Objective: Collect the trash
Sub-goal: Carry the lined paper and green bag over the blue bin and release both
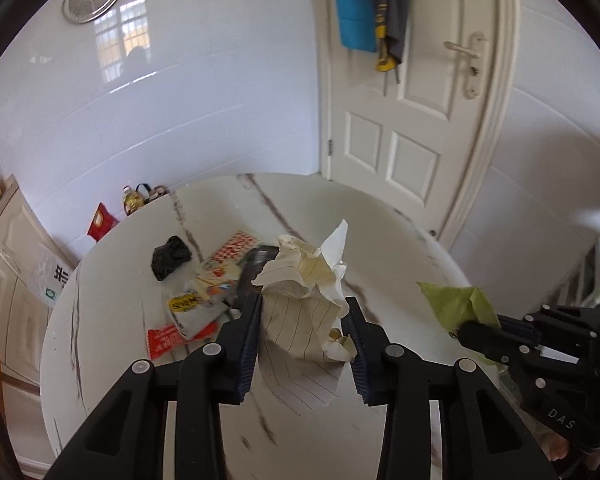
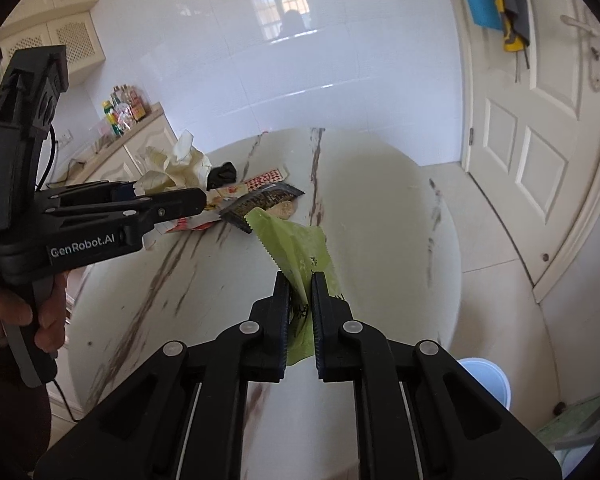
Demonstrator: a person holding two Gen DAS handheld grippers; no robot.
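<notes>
The crumpled paper (image 1: 304,304) was cream with thin dark ruled lines and yellowish stains; the wrapper (image 2: 300,256) near the right was lime green with black print and a serrated edge. On the white tabletop (image 1: 380,232) veined in brown-grey lay a black crumpled bag (image 1: 170,258), a red-and-white checked packet (image 1: 234,249), a red wrapper (image 1: 168,340) with white lettering and a dark packet (image 2: 264,202) with a pale pattern. Both grippers, left (image 1: 302,320) and right (image 2: 301,292), were black; the door (image 1: 400,120) was cream-white, with a blue cloth (image 1: 350,8) hung on it.
</notes>
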